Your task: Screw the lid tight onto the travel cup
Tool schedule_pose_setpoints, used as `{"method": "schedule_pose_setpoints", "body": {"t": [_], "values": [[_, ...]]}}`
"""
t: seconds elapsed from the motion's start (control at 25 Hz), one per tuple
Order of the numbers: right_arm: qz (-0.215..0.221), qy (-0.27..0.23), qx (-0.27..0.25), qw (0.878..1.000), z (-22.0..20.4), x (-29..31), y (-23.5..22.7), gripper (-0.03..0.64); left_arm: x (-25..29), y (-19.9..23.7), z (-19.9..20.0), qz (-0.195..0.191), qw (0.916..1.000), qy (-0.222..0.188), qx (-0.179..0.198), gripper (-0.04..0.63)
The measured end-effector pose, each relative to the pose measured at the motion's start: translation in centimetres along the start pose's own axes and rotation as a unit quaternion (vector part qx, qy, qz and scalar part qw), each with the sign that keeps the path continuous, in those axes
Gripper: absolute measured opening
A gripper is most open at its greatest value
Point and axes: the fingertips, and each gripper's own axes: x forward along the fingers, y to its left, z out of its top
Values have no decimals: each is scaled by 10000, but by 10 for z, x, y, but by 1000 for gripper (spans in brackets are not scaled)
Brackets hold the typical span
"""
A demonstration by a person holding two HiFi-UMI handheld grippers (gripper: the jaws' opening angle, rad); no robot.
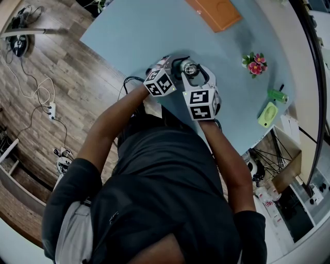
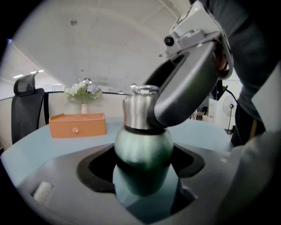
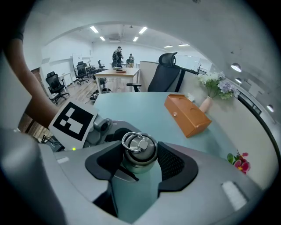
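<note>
The travel cup stands near the front edge of the light blue table (image 1: pixel 134 36), right in front of the person. Its green body (image 2: pixel 144 151) sits between the black pads of my left gripper (image 2: pixel 142 176), which is shut on it. On top is the steel lid (image 3: pixel 138 147) with a ring handle. My right gripper (image 3: pixel 139 162) comes from above and is shut on that lid, a pad against each side. From the head view, the lid (image 1: pixel 189 68) shows between the two marker cubes.
An orange drawer box (image 1: pixel 214 11) lies at the far side of the table. To the right are a small pink flower (image 1: pixel 254 63), a green cylinder (image 1: pixel 277 95) and a light green fan (image 1: pixel 267 114). A vase of flowers (image 2: pixel 83 94) stands behind the box.
</note>
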Motion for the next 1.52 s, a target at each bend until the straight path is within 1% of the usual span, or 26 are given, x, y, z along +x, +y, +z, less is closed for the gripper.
{"method": "schedule_pose_setpoints", "body": {"t": [0.12, 0.2, 0.28, 0.32, 0.36, 0.4, 0.48, 0.56, 0.64, 0.68, 0.72, 0.8, 0.84, 0.88, 0.92, 0.96, 1.04, 1.08, 1.16, 1.24, 1.28, 1.32, 1.36, 1.4, 1.44, 1.52], "values": [[283, 13, -416, 9987, -1, -4, 2, 245, -1, 0, 0, 3, 10000, -1, 2, 419], [567, 3, -918, 9942, 2, -10, 3, 246, -1, 0, 0, 5, 10000, -2, -2, 420], [976, 4, -1516, 9836, 6, -17, 2, 249, -1, 0, 0, 6, 10000, -5, -2, 419], [1233, 18, -1835, 9752, 8, -20, 2, 249, -1, 0, 0, 8, 10000, -5, -1, 419], [1497, 47, -2188, 9642, 10, -24, 3, 249, -1, 1, 0, 11, 10000, -6, -1, 419], [1743, 95, -2582, 9502, 11, -26, 4, 249, 0, 0, 0, 14, 10000, -5, -2, 419], [2127, 250, -3437, 9143, 10, -30, 6, 249, 0, 0, 0, 18, 10000, -4, -6, 419], [2364, 449, -4203, 8749, 6, -29, 7, 249, 0, 1, 0, 24, 10000, 0, -7, 419], [2519, 630, -4782, 8390, 4, -26, 8, 249, 0, 1, 0, 28, 10000, 4, -9, 419], [2578, 704, -4999, 8238, 2, -23, 9, 249, 0, 2, 0, 28, 10000, 4, -9, 419], [2627, 768, -5175, 8107, 1, -21, 11, 249, 0, 2, 0, 28, 10000, 3, -9, 419], [2676, 868, -5446, 7901, -4, -16, 13, 247, 0, 1, 0, 30, 10000, 0, -13, 419], [2672, 896, -5544, 7831, -6, -14, 14, 245, 0, 1, 1, 33, 10000, -2, -16, 420], [2662, 906, -5588, 7802, -8, -12, 14, 238, -1, 1, 1, 37, 10000, -4, -20, 420], [2657, 905, -5548, 7832, -8, -11, 14, 229, -1, 1, 1, 42, 10000, -8, -23, 419], [2657, 903, -5420, 7921, -8, -10, 13, 227, -1, 1, 1, 46, 10000, -11, -25, 419], [2617, 879, -4999, 8209, -6, -9, 12, 227, -1, 2, 1, 53, 10000, -16, -30, 419], [2558, 849, -4731, 8387, -6, -9, 12, 227, -2, 1, 1, 56, 10000, -17, -32, 419], [2367, 731, -4038, 8807, -5, -8, 11, 227, -2, 1, 0, 58, 10000, -15, -30, 419], [2070, 531, -3154, 9246, -4, -7, 9, 227, -2, 1, 0, 59, 10000, -11, -30, 419], [1876, 414, -2682, 9440, -3, -6, 8, 227, -2, 1, 0, 61, 10000, -10, -31, 419], [1654, 296, -2212, 9607, -2, -6, 7, 227, -2, 1, 0, 65, 10000, -10, -31, 419], [1412, 180, -1755, 9741, -1, -6, 6, 227, -2, 1, 0, 70, 10000, -10, -30, 419], [1159, 67, -1316, 9845, -1, -6, 4, 227, -2, 1, 0, 75, 10000, -10, -28, 419], [896, -37, -896, 9919, -1, -6, 3, 227, -2, 1, 0, 78, 10000, -9, -27, 420], [388, -182, -190, 9989, 3, -7, -1, 227, -1, 1, 0, 79, 10000, -6, -30, 419]]}}
